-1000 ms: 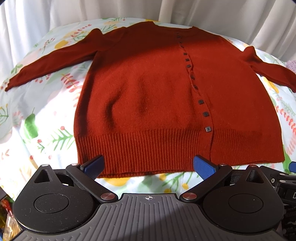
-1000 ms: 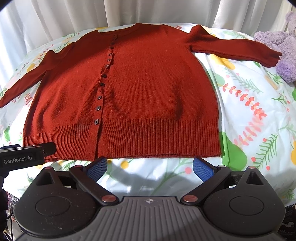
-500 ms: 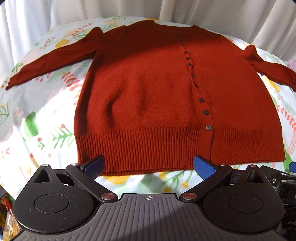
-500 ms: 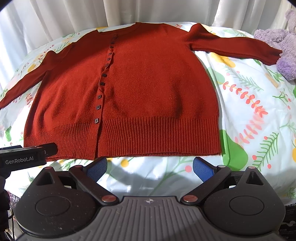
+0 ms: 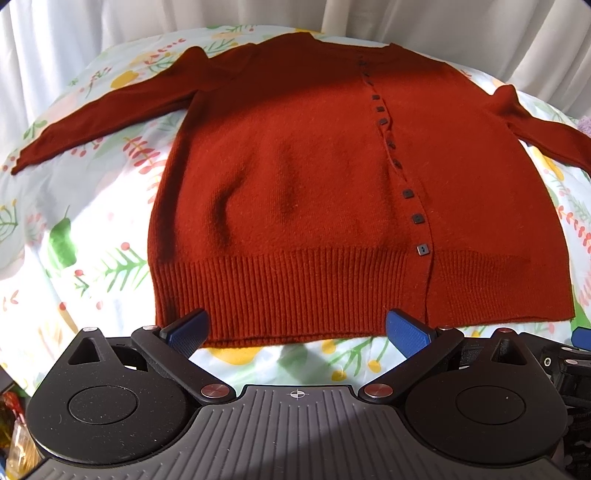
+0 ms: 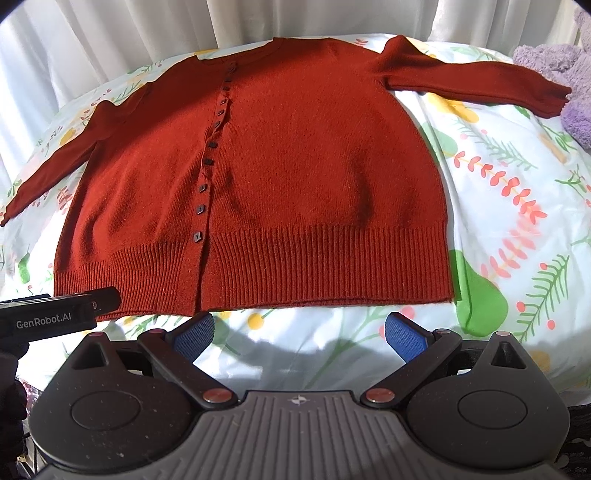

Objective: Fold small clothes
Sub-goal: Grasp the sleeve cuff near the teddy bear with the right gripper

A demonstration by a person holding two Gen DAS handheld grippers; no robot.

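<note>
currently the red cardigan (image 5: 332,192) is lying flat and buttoned on the floral sheet (image 5: 74,236), both sleeves spreading out to left and right, ribbed hem nearest the cameras. the left gripper (image 5: 295,330) is hovering at the near hem with its fingers spread wide and holding nothing; the blue pads (image 5: 186,330) are sitting just over the hem's left portion. the right gripper (image 6: 299,330) is hovering just short of the hem, over bare sheet, fingers likewise released and empty.

the right wrist view is showing a purple plush toy (image 6: 561,85) at the far right, touching or just beside the right cuff; the left wrist view is catching only a sliver of purple at its right edge. the right wrist view is also showing the other gripper's body, lettered "genrobot.ai", at near left, overlapping the hem's left corner. the left wrist view is showing the whole left sleeve to its cuff, while the right sleeve is getting cut off by the frame edge. the row of dark buttons (image 6: 207,162) is running far to near; the farthest ones are too small to count. white curtains (image 6: 147,29) are hanging behind the bed. something colourful at the left view's near-left corner is too blurred to identify.
</note>
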